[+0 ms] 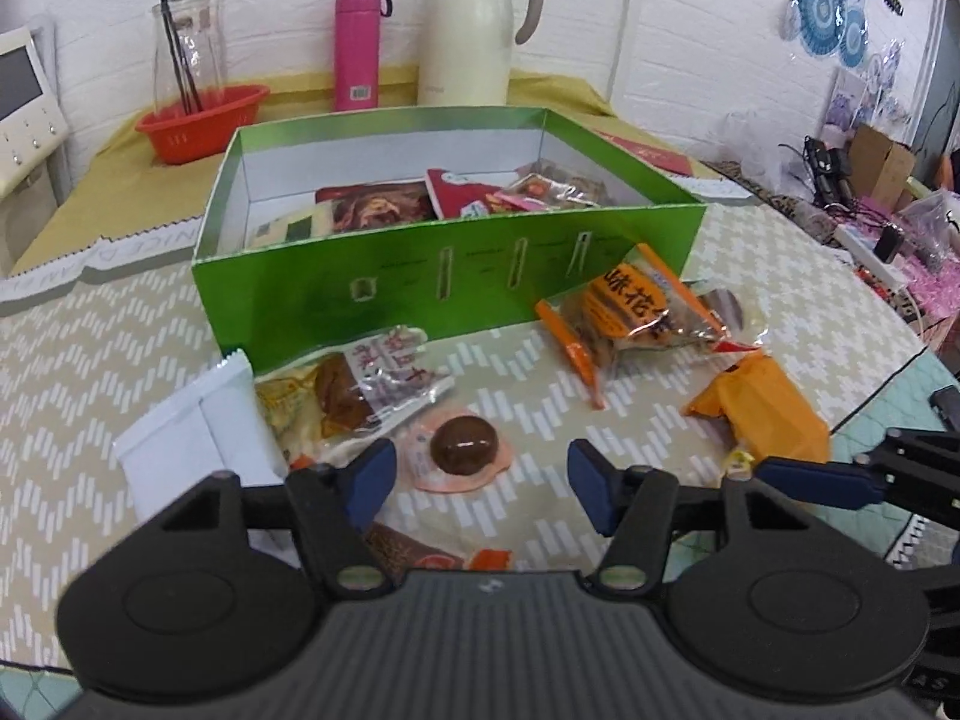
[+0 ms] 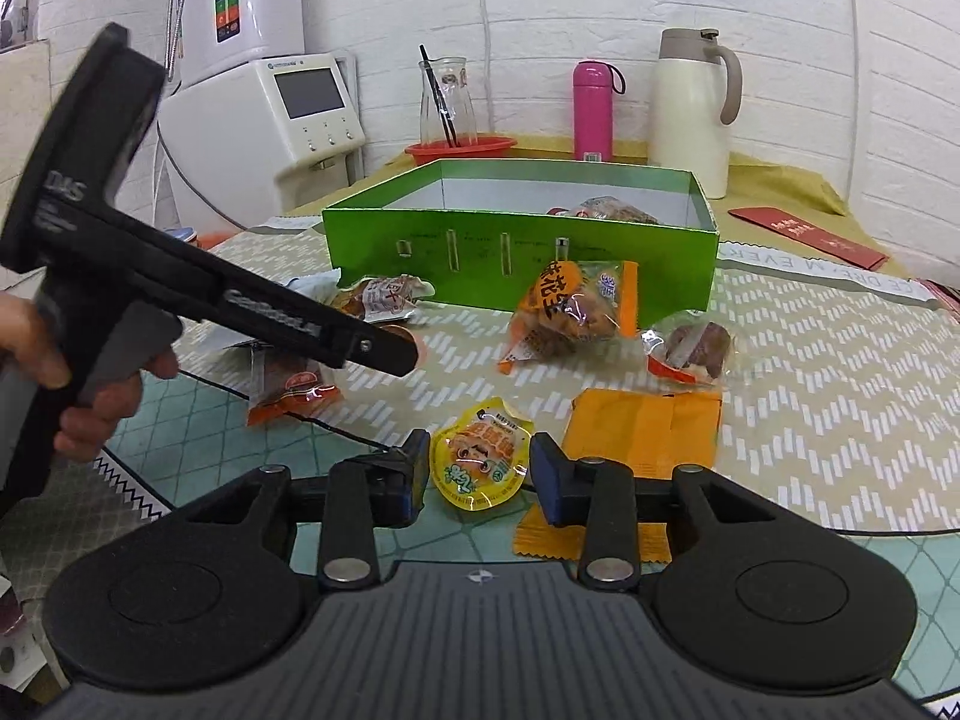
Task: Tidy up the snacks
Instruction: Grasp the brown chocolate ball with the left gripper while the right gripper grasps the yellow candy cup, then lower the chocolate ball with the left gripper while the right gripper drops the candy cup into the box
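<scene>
A green box with several snack packs inside stands on the table. In front of it lie loose snacks. My left gripper is open, with a brown egg pack just ahead between its blue pads. A clear dried-tofu pack and a white pack lie to its left. My right gripper is open around a small yellow pack on the table. An orange peanut bag and a flat orange packet lie nearby.
A red basket with a glass jar, a pink bottle and a cream thermos stand behind the box. A white appliance is at the left. Clutter lines the right edge. The left gripper's body crosses the right wrist view.
</scene>
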`<state>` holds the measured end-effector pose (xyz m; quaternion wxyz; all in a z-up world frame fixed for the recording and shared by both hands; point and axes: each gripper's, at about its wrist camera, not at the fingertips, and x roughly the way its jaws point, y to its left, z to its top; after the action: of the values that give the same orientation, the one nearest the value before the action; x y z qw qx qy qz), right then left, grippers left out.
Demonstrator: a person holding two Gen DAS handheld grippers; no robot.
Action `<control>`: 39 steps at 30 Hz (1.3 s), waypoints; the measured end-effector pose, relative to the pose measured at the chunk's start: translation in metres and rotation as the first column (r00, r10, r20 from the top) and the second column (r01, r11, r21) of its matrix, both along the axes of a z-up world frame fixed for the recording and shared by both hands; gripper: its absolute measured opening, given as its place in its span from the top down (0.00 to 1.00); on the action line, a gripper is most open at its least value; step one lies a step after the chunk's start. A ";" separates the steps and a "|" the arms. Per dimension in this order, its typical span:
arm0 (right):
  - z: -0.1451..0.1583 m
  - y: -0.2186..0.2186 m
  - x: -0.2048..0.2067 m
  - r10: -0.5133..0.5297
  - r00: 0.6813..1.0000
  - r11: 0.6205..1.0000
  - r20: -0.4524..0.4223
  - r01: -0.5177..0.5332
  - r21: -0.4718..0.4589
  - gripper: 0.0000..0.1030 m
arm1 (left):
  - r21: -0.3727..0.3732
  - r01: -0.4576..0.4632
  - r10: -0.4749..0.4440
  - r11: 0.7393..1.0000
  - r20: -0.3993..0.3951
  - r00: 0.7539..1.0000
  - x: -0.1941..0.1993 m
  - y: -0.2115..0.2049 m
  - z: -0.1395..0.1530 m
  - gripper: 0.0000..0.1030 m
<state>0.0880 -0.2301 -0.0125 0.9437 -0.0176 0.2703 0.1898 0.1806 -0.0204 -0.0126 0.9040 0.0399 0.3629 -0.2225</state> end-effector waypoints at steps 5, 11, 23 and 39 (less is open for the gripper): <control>-0.007 -0.004 0.003 -0.001 0.999 0.999 -0.033 0.002 0.041 0.36 | 0.031 -0.002 0.003 1.000 -0.005 1.000 0.007 -0.006 -0.007 0.45; -0.008 -0.004 0.003 -0.006 0.999 0.999 -0.039 0.008 0.051 0.36 | 0.071 0.007 -0.008 0.997 0.015 1.000 0.006 -0.013 -0.005 0.63; 0.012 0.001 -0.001 -0.003 1.000 0.999 0.022 0.002 0.039 0.39 | -0.024 0.040 -0.039 0.999 0.058 0.998 -0.020 0.000 0.019 0.67; 0.056 0.031 0.093 -0.045 0.986 0.998 0.160 0.040 0.038 0.38 | -0.182 -0.092 0.109 0.979 0.088 0.990 0.034 0.035 0.074 0.67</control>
<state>0.1805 -0.1996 0.0431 0.9664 -0.0107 0.1903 0.1722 0.2144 0.0147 0.0615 0.9307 -0.0483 0.2988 -0.2055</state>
